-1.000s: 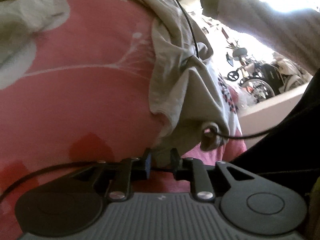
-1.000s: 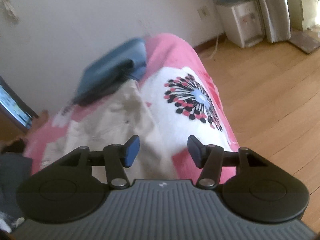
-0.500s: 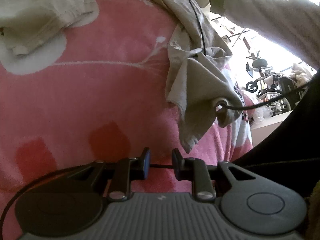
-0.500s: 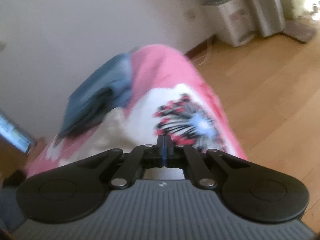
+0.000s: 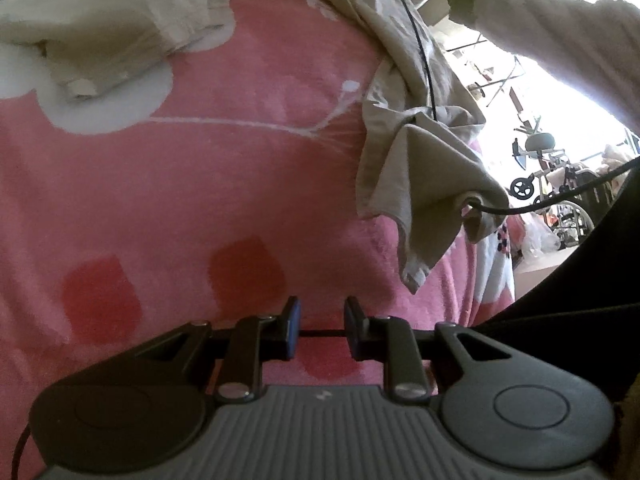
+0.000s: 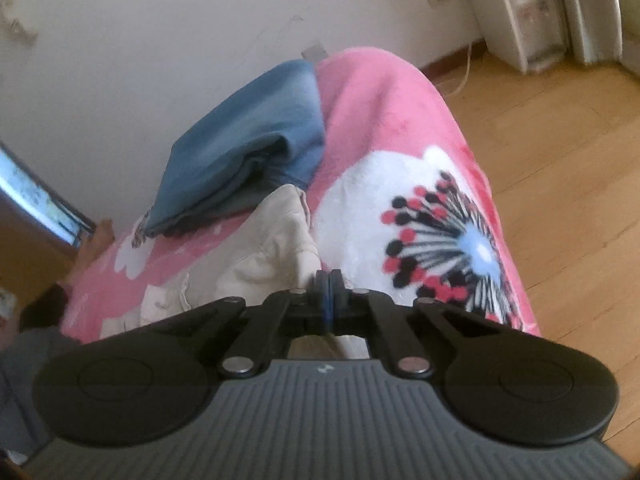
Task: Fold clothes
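The beige garment hangs bunched above the pink flowered blanket, a black cable trailing across it. A second beige piece lies at the blanket's far side. A cream sleeve reaches in overhead. Folded blue jeans rest near the wall, wooden floor beside the bed. The left gripper shows its fingers narrowly parted, gripping nothing. The right gripper, fingers apart a second ago, now has them pressed together at the beige cloth's edge; a grip cannot be confirmed.
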Motion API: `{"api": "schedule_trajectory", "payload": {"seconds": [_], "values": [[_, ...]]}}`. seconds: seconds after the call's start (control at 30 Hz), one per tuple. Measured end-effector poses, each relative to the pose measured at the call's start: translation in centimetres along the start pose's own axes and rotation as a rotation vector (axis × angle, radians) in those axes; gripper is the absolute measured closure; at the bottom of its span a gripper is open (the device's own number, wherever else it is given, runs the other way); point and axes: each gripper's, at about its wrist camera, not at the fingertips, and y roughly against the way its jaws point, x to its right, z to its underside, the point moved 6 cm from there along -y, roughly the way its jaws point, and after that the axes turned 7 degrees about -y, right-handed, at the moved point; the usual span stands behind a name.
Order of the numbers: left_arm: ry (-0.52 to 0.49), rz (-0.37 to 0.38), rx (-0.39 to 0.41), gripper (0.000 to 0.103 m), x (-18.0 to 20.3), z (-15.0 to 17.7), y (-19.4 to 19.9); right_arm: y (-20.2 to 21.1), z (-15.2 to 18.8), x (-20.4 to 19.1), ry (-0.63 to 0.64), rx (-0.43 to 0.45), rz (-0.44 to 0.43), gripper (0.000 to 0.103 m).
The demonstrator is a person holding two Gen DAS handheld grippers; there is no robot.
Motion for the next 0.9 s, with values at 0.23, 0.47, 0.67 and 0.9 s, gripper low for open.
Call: {"api": "schedule_trajectory", "payload": {"seconds": [0.23,0.47,0.67,0.9], "values": [[0.002,-0.012,0.014,0.08,0.1,0.0,0.6,0.3,-0.1,0.6,-0.059,0.022,-0.01,0.086],[0.042,-0.054,0.017,0.08,-0.5,0.8,1.2,1.3,1.3,0.6,-0.046,-0.03,-0.083,0.055],[0.067,-0.08,0.04,0.08,-0.6,0.7,2.1,1.0,2.0,1.0,-0.064,-0.033,-0.087,0.06],[0.055,-0.078,0.035,0.08,-0.7,0.2,1.6,0.2,2.1,0.1,0.058,-0.019,0.033,0.095]]}}
